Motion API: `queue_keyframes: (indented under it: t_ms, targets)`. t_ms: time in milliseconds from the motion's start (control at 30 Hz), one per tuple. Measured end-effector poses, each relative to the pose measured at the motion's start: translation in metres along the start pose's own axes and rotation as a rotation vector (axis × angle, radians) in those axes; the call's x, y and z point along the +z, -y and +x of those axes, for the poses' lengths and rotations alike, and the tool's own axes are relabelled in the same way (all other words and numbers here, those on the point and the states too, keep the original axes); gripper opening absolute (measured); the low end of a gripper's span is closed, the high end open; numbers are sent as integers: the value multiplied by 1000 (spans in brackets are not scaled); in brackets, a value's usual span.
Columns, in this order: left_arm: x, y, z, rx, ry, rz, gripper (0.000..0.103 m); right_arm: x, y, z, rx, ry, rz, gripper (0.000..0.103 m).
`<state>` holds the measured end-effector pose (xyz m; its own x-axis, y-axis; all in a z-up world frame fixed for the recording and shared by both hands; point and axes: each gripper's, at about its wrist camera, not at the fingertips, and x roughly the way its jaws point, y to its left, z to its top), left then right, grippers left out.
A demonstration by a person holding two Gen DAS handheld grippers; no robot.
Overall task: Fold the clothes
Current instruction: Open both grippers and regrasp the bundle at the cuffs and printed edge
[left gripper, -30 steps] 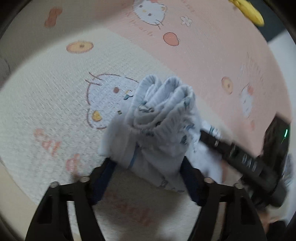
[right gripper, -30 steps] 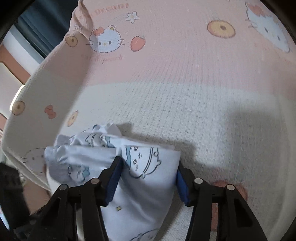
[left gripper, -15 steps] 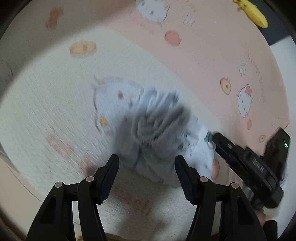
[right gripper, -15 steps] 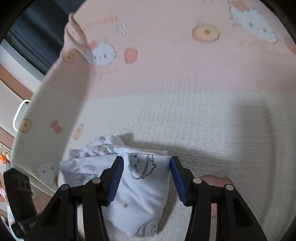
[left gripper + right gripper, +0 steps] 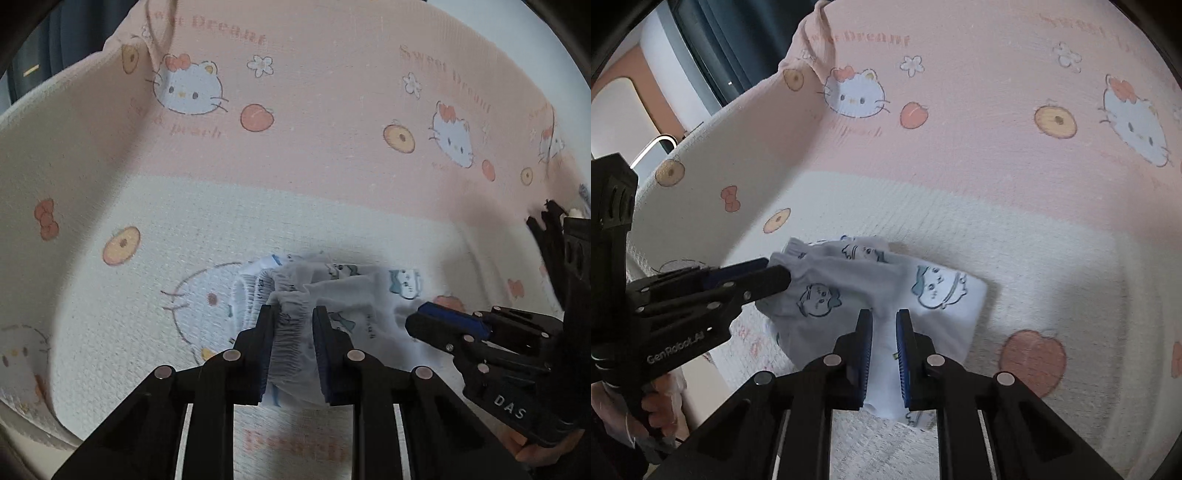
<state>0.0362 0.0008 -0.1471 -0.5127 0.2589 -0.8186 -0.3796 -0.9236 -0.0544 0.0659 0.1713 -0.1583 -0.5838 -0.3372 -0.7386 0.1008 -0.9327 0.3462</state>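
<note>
Garment: a small pale-blue pair of shorts [image 5: 871, 295] with cartoon prints, lying bunched on the white part of a pink-and-white blanket [image 5: 997, 155], near its front edge.
Left gripper [image 5: 293, 325]: its jaws are closing, with the gathered elastic waistband [image 5: 291, 332] pinched between the blue pads.
Right gripper [image 5: 884, 328]: its jaws are closing too, with a fold of plain cloth from the near edge of the shorts between them.
Step in hand: taking hold of the garment at two points, waistband in one gripper and the other end in the other; no fold is made yet, as the cloth lies crumpled.
Next move calls for: both grips kept firm, the shorts lifted and drawn apart so they hang or lie flat, then laid smooth before one half goes over the other.
Watch for: thin cloth slipping out of the right pads.
</note>
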Motion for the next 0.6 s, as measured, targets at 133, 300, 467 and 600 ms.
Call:
queue_keyframes:
  t_ms: [133,300,467,600]
  targets:
    - [7,1,12,39,-19,49,19,-4,2,21,4,-70,-2,11]
    - [16,-23,38,-52,-87,-7,23,-13,4,30,-3,-149,15,11]
    - [22,-53,54,-175,-169,-155,28,-19,10,28,31,-193,81,7]
    - [18,-57,42,-182,-183,-227,37,-16,9,20,33,-180,78,12]
